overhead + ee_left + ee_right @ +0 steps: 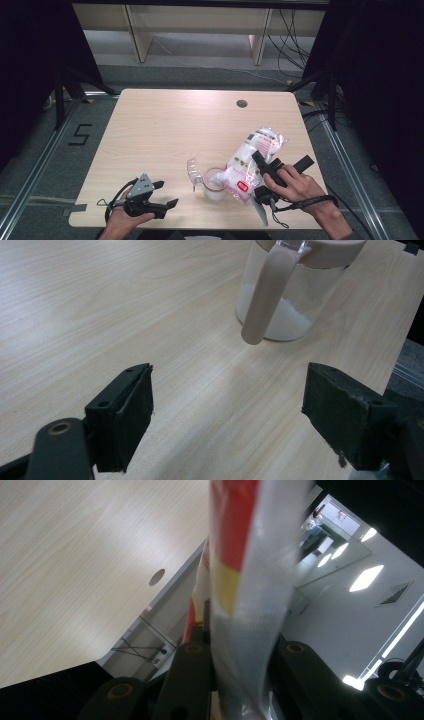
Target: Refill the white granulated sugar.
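One bag (252, 157), one jar (215, 185), two grippers (159, 194) (270, 170)

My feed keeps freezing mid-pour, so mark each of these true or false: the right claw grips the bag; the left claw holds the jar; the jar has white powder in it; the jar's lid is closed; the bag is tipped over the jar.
1. The right claw grips the bag. True: its jaws are clamped on it in the right gripper view.
2. The left claw holds the jar. False: its jaws stand open and apart from the jar.
3. The jar has white powder in it. True: a low layer shows in the left gripper view.
4. The jar's lid is closed. False: the clear lid is flipped open, beside the jar's mouth.
5. The bag is tipped over the jar. True.
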{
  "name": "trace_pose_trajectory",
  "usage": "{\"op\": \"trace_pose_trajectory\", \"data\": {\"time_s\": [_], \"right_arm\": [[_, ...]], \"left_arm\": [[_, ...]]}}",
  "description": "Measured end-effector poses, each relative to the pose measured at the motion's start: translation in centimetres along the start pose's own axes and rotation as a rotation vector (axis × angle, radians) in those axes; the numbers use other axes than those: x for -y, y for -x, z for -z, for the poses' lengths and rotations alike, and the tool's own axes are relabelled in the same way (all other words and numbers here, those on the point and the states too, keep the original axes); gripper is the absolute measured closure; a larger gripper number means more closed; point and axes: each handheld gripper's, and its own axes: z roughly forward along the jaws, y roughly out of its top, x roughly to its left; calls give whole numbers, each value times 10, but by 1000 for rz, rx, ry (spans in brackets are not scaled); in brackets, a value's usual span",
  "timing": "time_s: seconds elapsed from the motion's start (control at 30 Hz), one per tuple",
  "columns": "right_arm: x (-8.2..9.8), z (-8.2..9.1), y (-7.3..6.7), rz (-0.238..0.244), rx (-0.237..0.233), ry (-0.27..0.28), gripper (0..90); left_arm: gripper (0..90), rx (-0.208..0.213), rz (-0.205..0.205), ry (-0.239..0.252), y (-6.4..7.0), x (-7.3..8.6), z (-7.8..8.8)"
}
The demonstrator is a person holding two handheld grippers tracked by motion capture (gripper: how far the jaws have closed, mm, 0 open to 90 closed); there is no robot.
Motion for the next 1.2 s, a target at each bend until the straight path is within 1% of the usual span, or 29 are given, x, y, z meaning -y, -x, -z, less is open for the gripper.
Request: {"op": "trace_pose_trajectory", "data": {"time_s": [0.03,0.07,0.1,0.13,0.17,0.2,0.23,0.27,0.33,0.43,0.5,0.53,0.57,0.6,0.7,0.8,0.87,1.07,1.13,1.17,1.2], "right_arm": [[0,1,0,-7,0,-4,818],[0,0,2,-9,-13,1,818],[0,0,2,-5,-11,-1,819],[-1,1,0,-38,-7,-12,819],[-1,0,2,-27,-19,-4,819],[-1,0,4,-6,-13,-1,819],[-1,0,3,-15,-3,-1,819],[-1,0,3,-14,-3,2,820],[-1,0,3,-21,-5,2,820],[-1,0,3,-16,-5,-1,820],[-1,1,-1,-66,-16,-21,820],[-1,1,-2,-81,-17,-28,820],[-1,1,-1,-72,-28,-39,821],[0,1,-2,-73,-30,-44,821],[1,0,-2,-59,-35,-45,821],[2,0,-2,-51,-41,-50,821],[2,-1,-2,-51,-30,-47,821],[1,-1,-2,-56,-33,-48,821],[2,-1,-1,-56,-45,-51,822],[2,-1,-1,-59,-32,-46,822],[2,-1,-1,-60,-33,-47,822]], "left_arm": [[198,0,-1,1,0,0,0],[199,0,-18,-7,-1,0,0],[198,1,-39,-7,-2,-1,1],[198,1,-39,-7,-2,-1,1],[199,1,-39,-7,-2,-1,1],[199,3,-35,-5,-2,-1,1],[198,3,-29,-4,-2,-1,0],[199,-1,-24,-1,-1,-1,0],[198,-1,-24,-1,-1,0,0],[198,-1,-28,-5,-1,-1,0],[198,-1,-28,-5,-1,0,0],[199,-6,-28,-9,-1,-1,1],[198,-1,-23,-2,-1,0,0],[199,-2,-23,-3,-1,0,0],[199,-5,-30,-9,-1,-1,1],[198,-1,-29,-5,-2,0,0],[198,-1,-24,-1,-1,0,0],[199,1,-23,0,-1,-1,0],[199,2,-22,0,-1,-1,0],[198,3,-22,0,-1,-1,0],[199,3,-22,0,-1,-1,0]]}}
